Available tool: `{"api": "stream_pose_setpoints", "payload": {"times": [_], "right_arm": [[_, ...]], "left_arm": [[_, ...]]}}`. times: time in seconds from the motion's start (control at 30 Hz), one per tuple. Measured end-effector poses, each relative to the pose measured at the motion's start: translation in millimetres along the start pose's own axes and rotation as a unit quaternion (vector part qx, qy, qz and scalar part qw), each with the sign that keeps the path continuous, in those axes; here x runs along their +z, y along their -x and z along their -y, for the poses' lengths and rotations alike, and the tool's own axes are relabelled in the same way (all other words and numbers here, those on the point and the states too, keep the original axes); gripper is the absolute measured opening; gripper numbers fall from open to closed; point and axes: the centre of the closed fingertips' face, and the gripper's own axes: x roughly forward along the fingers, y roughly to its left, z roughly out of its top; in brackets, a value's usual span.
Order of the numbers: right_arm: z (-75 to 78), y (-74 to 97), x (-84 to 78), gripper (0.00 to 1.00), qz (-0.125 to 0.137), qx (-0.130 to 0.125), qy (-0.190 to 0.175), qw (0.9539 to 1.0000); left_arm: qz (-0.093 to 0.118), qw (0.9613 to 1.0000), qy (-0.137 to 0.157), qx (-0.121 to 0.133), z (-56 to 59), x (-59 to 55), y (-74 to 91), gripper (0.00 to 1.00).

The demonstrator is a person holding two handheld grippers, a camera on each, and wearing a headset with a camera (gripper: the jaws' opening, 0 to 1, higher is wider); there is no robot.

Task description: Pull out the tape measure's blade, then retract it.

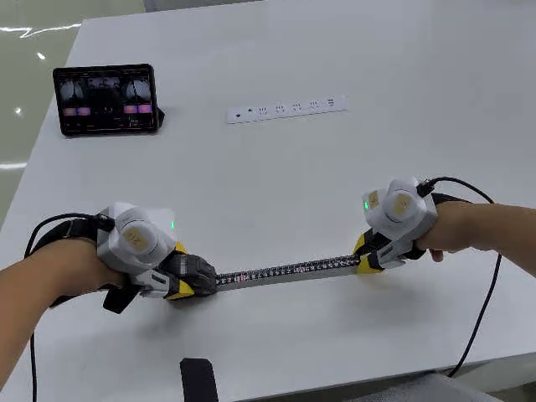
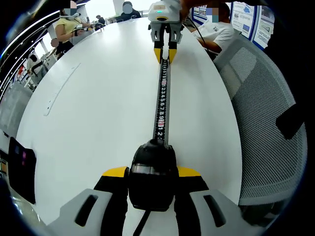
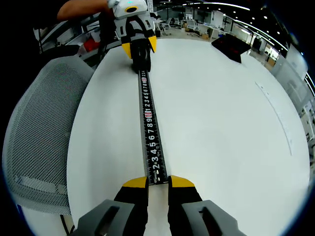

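Observation:
The black tape measure case [image 1: 194,274] [image 2: 153,172] lies on the white table, with my left gripper [image 1: 180,285] [image 2: 153,172] shut on it. Its dark blade [image 1: 289,270] [image 2: 162,101] [image 3: 149,132], printed with white numbers, runs out across the table toward the right. My right gripper [image 1: 364,260] [image 3: 157,183] is shut on the blade's tip. In the left gripper view the right gripper [image 2: 165,53] stands at the blade's far end. In the right gripper view the left gripper [image 3: 139,46] holds the case [image 3: 140,51] at the far end.
A tablet [image 1: 106,99] with a lit screen stands at the table's back left. A white power strip [image 1: 287,109] lies at the back middle. Black cables [image 1: 494,276] trail from both hands. A grey mesh chair [image 2: 261,128] [image 3: 39,128] stands at the near edge.

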Motion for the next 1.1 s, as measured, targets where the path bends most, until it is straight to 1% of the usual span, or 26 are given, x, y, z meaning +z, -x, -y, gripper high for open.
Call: {"api": "stream_pose_setpoints", "payload": {"times": [0.1,0.37,0.5,0.63,0.73,0.8,0.93,1.03,1.1], "right_arm": [[0.2,-0.5,-0.3,0.11,-0.006,-0.002,0.005,1.0],[0.0,-1.1,-1.1,0.12,-0.024,-0.002,0.021,0.9995],[0.6,-1.0,-1.6,0.12,-0.02,-0.004,0.022,0.9995],[0.7,-0.8,-1.1,0.12,-0.014,-0.005,0.011,0.9998],[1.2,-0.9,0.5,0.12,-0.013,-0.004,-0.004,0.9999],[0.1,-0.7,-0.2,0.12,-0.014,-0.002,0.001,0.9999],[-2.9,0.0,0.9,0.13,-0.015,0.002,0.008,0.9999],[-7.6,0.3,2.1,0.17,-0.021,0.005,0.025,0.9995],[-6.1,1.9,1.9,0.18,-0.023,0.004,0.032,0.9992]], "left_arm": [[-0.002,1.0,-0.002,0.001,0.3,0.3,0.1,0.31],[-0.016,0.9998,-0.013,-0.001,0.3,0.5,-0.5,0.31],[-0.019,0.9997,-0.013,-0.002,0.5,-0.1,-0.5,0.31],[-0.024,0.9996,-0.011,-0.001,1.0,0.6,-0.4,0.31],[-0.022,0.9997,-0.009,-0.002,1.2,2.3,1.0,0.31],[-0.018,0.9998,-0.009,-0.002,1.0,3.6,2.6,0.32],[-0.016,0.9998,-0.01,-0.006,2.9,4.4,4.8,0.36],[-0.014,0.9997,-0.009,-0.016,6.9,4.1,6.6,0.42],[-0.017,0.9997,-0.01,-0.015,6.4,1.2,8.8,0.45]]}}
